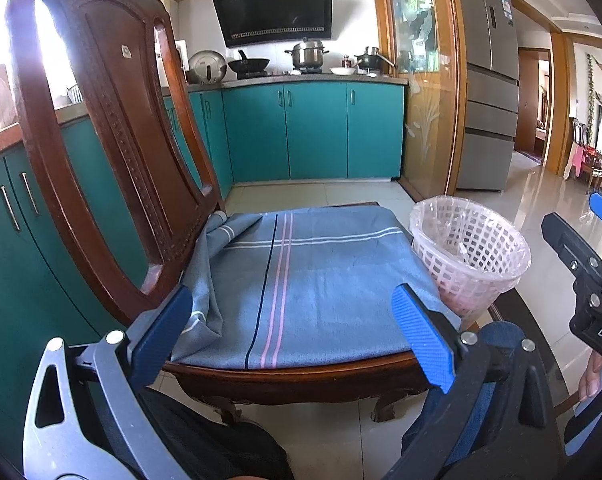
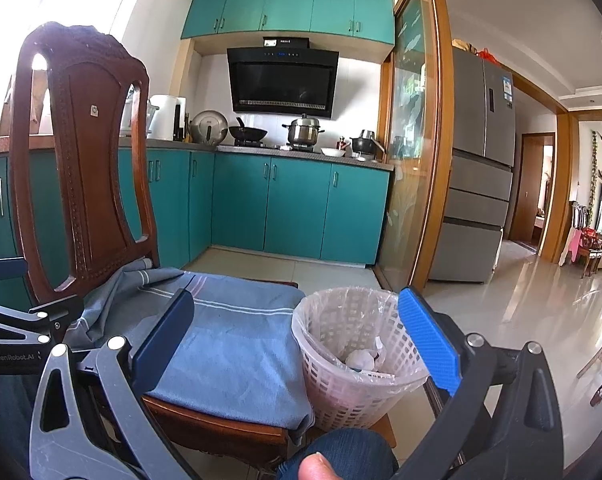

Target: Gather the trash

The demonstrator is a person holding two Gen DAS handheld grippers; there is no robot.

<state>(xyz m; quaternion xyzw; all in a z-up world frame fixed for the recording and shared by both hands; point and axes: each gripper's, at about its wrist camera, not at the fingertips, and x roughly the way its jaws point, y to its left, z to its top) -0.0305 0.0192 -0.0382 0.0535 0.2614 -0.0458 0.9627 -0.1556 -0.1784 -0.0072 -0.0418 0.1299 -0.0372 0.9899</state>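
Observation:
A white lattice bin (image 1: 471, 250) lined with a clear plastic bag stands on the floor to the right of a wooden chair (image 1: 113, 152). In the right wrist view the bin (image 2: 353, 360) holds crumpled white paper (image 2: 359, 358) and small scraps. My left gripper (image 1: 297, 332) is open above the chair's blue striped cloth (image 1: 301, 280), with nothing between its fingers. Over the cloth's right edge and the bin, my right gripper (image 2: 297, 340) also stands open and empty. Its black body (image 1: 589, 280) shows at the right edge of the left wrist view.
Teal kitchen cabinets (image 2: 301, 208) with pots on the counter run behind the chair. A glass sliding door (image 2: 413, 160) and a grey fridge (image 2: 481, 168) stand to the right. A person's knees in jeans (image 2: 341, 452) are below the grippers. Glossy tile floor (image 2: 541, 312) stretches right.

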